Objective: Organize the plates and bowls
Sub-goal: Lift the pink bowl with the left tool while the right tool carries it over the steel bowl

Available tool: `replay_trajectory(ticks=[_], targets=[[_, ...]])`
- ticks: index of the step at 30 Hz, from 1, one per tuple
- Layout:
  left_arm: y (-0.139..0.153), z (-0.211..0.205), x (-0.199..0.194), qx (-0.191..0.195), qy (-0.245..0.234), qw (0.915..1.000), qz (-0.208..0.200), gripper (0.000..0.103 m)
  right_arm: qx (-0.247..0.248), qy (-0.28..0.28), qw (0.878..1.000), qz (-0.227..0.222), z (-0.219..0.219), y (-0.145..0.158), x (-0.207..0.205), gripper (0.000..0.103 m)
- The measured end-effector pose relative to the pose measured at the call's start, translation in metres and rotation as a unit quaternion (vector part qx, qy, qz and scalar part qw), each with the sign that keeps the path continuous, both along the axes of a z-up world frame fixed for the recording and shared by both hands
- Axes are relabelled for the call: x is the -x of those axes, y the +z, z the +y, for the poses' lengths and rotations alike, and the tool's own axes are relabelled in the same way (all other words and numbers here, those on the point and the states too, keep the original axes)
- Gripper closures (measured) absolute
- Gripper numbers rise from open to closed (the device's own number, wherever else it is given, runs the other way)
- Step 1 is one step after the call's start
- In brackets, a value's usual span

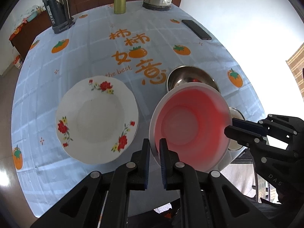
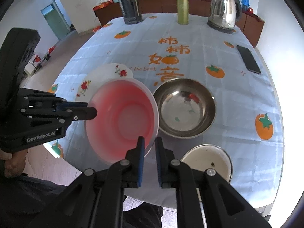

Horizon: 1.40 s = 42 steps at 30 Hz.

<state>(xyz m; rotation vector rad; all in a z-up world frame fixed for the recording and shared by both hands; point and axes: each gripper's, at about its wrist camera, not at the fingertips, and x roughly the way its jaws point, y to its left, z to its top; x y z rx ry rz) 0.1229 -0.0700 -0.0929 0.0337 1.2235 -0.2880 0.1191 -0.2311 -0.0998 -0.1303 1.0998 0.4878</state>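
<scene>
Both tools clenched on pink bowl point(image 1: 190, 127) rim: left tool point(image 1: 154, 148) at 6 o'clock, right tool point(image 2: 150, 146) likewise, bowl above counter point(image 1: 91, 47). Floral plate point(image 1: 96, 119) at 9, steel bowl point(image 2: 184, 108) at 1. Farther: phone point(image 2: 248, 58), kettle point(image 2: 224, 9), green flask point(image 2: 182, 9). Sideboard point(image 2: 155, 4) beyond.

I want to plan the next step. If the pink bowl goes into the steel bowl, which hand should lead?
Probably right. The right gripper pinches the pink bowl on the rim beside the steel bowl. The left gripper holds the opposite rim, nearer the flowered plate.
</scene>
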Motion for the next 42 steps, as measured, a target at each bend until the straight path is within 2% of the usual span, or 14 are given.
replay_trajectory(ticks=[18, 42], targets=[[0.009, -0.026, -0.022, 0.007, -0.019, 0.9998, -0.003, 0.092, -0.004, -0.036, 0.999, -0.019, -0.027, 0.011, -0.017, 0.092], [0.022, -0.039, -0.042, 0.009, -0.018, 0.9997, -0.010, 0.092, -0.014, -0.047, 0.998, -0.042, -0.043, 0.026, -0.032, 0.092]])
